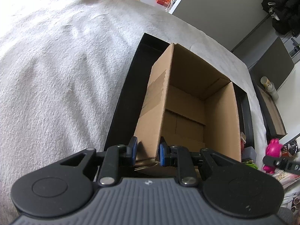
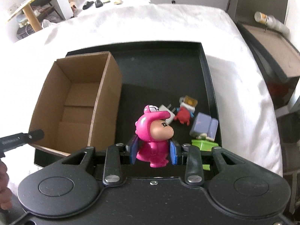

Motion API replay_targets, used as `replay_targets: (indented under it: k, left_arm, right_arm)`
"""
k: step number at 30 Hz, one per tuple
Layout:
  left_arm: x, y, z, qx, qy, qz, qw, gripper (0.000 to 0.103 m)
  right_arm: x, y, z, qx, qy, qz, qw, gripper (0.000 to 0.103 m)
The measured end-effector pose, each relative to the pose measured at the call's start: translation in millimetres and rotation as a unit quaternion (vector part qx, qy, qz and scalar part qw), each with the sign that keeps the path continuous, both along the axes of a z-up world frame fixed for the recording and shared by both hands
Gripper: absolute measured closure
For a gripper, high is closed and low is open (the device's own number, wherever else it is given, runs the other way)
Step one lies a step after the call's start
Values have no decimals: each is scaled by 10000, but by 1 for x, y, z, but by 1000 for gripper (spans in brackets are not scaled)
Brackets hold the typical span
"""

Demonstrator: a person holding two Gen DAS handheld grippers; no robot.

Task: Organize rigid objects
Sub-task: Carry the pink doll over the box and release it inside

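A pink toy figure (image 2: 153, 133) hangs above the black tray (image 2: 208, 78), and my right gripper (image 2: 154, 151) is shut on its body. The same pink toy figure (image 1: 272, 154) shows at the right edge of the left wrist view. An open cardboard box (image 2: 75, 97) stands in the tray's left half, empty inside. My left gripper (image 1: 147, 151) is shut on the near wall of the cardboard box (image 1: 187, 101). Part of the left gripper's finger (image 2: 28, 137) shows at the box's near left corner in the right wrist view.
Small objects lie in the tray's right part: a red figure (image 2: 182, 115), a white plug (image 2: 166, 110), a yellowish block (image 2: 190, 101), a lilac box (image 2: 204, 126) and a green piece (image 2: 205, 144). The tray lies on a white blanket (image 1: 65, 65). A side table (image 2: 271, 45) stands to the right.
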State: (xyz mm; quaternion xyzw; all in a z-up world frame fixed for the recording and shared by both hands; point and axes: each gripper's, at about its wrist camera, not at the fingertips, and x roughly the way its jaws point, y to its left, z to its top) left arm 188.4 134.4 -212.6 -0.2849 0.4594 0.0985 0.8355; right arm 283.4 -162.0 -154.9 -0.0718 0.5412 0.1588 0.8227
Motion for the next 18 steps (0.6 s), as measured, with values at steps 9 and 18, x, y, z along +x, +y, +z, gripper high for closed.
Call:
replay_targets:
  k: [9, 18]
  left_arm:
    - [-1, 2, 0, -70, -11, 19, 10000, 81]
    - [1, 3, -2, -141, -4, 37, 9999, 81]
  right_arm:
    - [10, 23, 18, 63, -333, 210, 9992, 69]
    - [17, 46, 25, 168, -468, 400, 9980, 69]
